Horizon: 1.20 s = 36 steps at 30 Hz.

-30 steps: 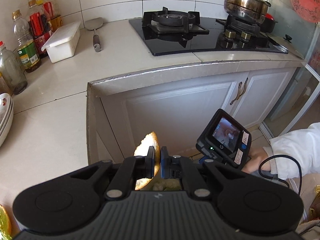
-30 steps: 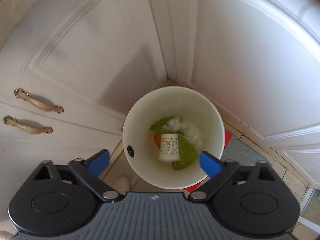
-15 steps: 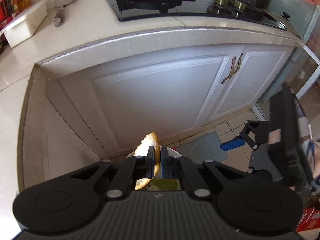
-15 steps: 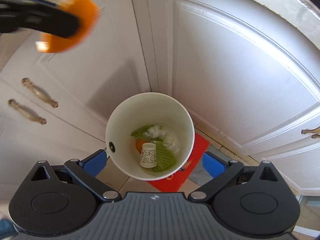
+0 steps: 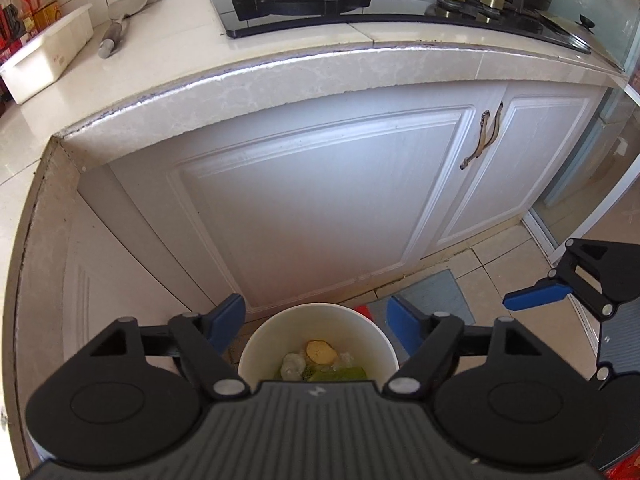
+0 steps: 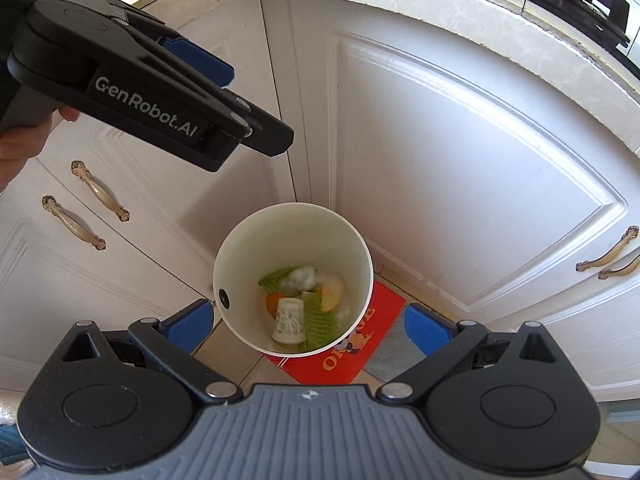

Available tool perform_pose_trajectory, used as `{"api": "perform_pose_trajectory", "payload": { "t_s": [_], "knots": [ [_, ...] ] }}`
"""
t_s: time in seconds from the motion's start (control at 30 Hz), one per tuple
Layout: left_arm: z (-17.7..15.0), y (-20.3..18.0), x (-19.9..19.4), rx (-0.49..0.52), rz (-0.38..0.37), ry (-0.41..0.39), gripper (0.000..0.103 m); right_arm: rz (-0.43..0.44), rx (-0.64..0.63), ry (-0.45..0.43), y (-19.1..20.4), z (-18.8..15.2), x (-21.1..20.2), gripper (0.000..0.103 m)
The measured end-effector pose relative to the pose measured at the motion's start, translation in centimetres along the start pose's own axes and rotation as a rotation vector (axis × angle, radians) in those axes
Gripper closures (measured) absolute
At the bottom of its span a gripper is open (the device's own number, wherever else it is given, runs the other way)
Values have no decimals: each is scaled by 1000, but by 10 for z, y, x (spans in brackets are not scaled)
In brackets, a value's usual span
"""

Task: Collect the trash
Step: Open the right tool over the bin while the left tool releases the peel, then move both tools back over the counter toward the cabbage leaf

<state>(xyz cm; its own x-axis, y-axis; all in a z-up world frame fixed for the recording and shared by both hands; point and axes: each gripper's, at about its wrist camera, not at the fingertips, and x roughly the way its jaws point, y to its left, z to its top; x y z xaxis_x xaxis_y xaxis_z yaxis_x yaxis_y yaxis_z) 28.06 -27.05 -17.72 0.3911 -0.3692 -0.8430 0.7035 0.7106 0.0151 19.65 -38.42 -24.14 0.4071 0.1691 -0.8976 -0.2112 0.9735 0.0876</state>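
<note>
Our left gripper (image 5: pixel 316 322) hangs above the white trash bin (image 6: pixel 362 252) on the floor in the cabinet corner; its jaws are opening and nothing sits between them. The orange peel (image 5: pixel 321 353) lies inside the bin on top of the green leaves (image 6: pixel 320 326), beside a paper cup (image 6: pixel 289 321) and crumpled white wrap (image 6: pixel 302 278). So this piece is delivered; whether more trash waits on the countertop (image 5: pixel 168 52) we cannot tell from here. Our right gripper (image 6: pixel 308 322) is spread wide and empty. A second ago our left jaws pinched the peel over the cabinet front; now it has dropped in.
</note>
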Motion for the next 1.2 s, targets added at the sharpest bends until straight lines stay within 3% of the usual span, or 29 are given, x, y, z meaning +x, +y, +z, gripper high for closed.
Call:
{"api": "perform_pose_trajectory", "payload": {
  "t_s": [0.33, 0.8, 1.0, 1.2],
  "knots": [
    [-2, 5, -40, -29, 46, -65, 22, -10, -20, -42, 11, 12, -20, 0],
    [-37, 23, -140, -138, 138, -186, 18, -43, -32, -183, 47, 32, -77, 0],
    [-63, 49, -179, -250, 232, -236, 17, -29, -61, -263, 73, 47, -100, 0],
    [-97, 84, -203, -360, 302, -228, 17, 34, -139, -311, 109, 70, -108, 0]
  ]
}}
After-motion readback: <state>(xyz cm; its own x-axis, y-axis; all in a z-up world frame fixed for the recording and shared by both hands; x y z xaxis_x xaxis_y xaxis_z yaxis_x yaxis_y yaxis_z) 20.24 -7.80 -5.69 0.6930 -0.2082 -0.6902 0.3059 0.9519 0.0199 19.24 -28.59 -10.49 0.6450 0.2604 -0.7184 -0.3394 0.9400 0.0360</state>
